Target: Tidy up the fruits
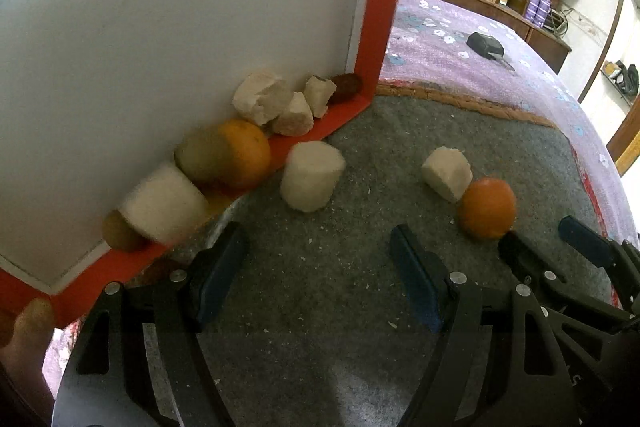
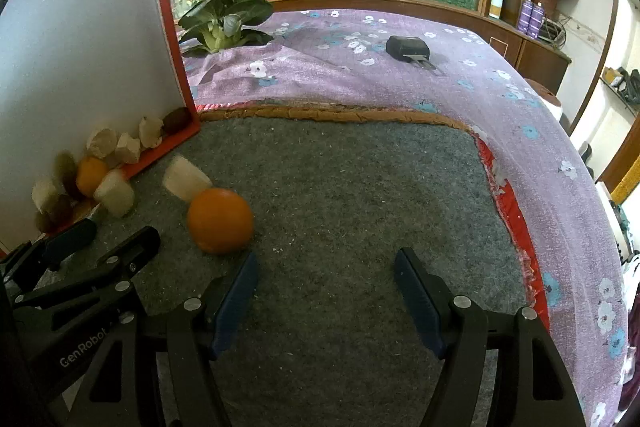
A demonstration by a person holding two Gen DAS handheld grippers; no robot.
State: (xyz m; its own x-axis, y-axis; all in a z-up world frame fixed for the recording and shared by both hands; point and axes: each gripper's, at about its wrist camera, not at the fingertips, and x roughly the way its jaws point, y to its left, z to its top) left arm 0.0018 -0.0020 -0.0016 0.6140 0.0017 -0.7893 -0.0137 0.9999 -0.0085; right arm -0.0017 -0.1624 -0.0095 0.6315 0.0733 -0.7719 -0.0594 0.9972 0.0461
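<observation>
While both grippers hang released and empty, swing your right gripper (image 2: 326, 301) left to straddle the loose orange (image 2: 220, 220) squarely; left gripper (image 1: 318, 275) stays clear.

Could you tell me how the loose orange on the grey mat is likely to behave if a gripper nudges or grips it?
The orange is round, so it would probably roll when nudged. Its smooth curved skin may slip from the right gripper unless squeezed centrally.
</observation>
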